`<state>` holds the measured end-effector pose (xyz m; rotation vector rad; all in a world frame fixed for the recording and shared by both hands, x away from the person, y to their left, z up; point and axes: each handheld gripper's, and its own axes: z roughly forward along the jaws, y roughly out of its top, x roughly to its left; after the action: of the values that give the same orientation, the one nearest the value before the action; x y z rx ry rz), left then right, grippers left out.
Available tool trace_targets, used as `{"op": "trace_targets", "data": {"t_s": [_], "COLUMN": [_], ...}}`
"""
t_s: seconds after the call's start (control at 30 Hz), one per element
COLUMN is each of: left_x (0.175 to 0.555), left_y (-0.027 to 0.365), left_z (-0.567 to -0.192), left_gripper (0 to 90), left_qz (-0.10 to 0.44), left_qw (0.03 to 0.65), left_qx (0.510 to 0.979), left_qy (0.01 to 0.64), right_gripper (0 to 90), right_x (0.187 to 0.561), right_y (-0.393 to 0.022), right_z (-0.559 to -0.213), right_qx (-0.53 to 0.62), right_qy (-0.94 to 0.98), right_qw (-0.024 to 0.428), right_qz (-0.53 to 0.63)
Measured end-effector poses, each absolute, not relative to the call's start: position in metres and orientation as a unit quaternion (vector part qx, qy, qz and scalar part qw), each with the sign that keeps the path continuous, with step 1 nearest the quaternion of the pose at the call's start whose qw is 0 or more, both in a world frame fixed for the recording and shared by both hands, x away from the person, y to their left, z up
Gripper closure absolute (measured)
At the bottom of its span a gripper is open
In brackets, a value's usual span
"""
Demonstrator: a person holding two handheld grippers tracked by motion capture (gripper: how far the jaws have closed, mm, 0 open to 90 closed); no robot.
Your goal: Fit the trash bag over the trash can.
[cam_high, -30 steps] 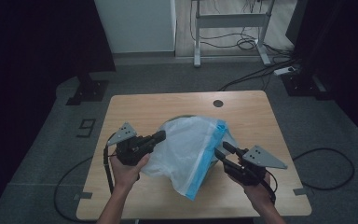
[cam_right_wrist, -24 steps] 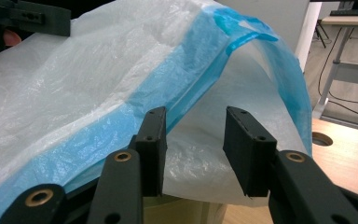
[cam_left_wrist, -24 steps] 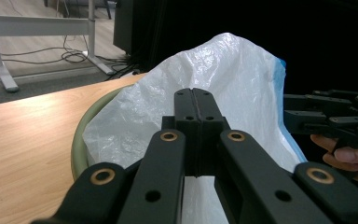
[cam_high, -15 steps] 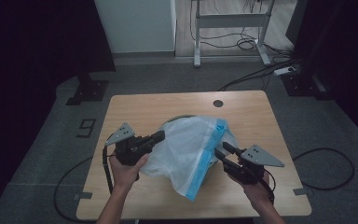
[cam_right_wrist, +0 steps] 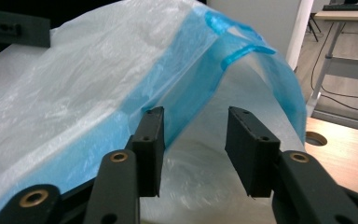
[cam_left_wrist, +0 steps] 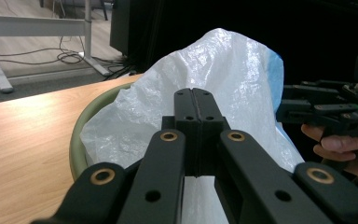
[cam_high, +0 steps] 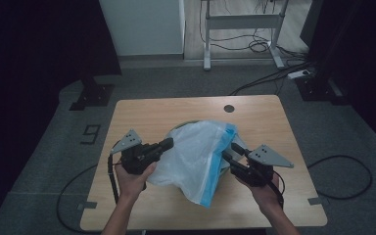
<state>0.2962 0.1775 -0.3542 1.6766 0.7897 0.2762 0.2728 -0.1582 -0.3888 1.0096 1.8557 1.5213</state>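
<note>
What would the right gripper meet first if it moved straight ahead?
Most likely the plastic bag: the open right gripper points into its blue-edged mouth, so the thin white film inside comes first, though depth is unclear.

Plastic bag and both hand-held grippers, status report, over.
Left hand-held gripper shut on plastic bag. Right hand-held gripper open at the bag's blue rim, jaws just opening. Bag draped over green bowl. Nothing in the way.

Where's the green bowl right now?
In the high view, the green bowl sits mid-table under the white plastic bag, its rim peeking out at the bag's far left.
</note>
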Motion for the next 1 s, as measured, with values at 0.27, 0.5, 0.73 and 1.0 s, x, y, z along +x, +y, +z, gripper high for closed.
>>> {"op": "trace_targets", "data": {"t_s": [0.27,0.5,0.73,1.0], "left_x": [0.297,0.301,0.314,0.33], "left_y": [0.177,0.18,0.189,0.195], "left_z": [-0.356,-0.355,-0.353,-0.354], "left_gripper": [90.0,90.0,90.0,90.0], "left_qz": [0.117,0.128,0.142,0.147], "left_qw": [0.592,0.597,0.612,0.624], "left_qx": [0.721,0.709,0.681,0.66], "left_qy": [0.34,0.353,0.376,0.392], "right_gripper": [67.3,89.1,89.1,89.1], "right_x": [0.28,0.281,0.283,0.297], "right_y": [-0.156,-0.159,-0.176,-0.198], "right_z": [-0.384,-0.384,-0.385,-0.384], "right_qx": [0.366,0.355,0.366,0.395], "right_qy": [0.681,0.68,0.68,0.668], "right_qw": [0.249,0.234,0.244,0.266], "right_qz": [0.584,0.597,0.586,0.572]}}
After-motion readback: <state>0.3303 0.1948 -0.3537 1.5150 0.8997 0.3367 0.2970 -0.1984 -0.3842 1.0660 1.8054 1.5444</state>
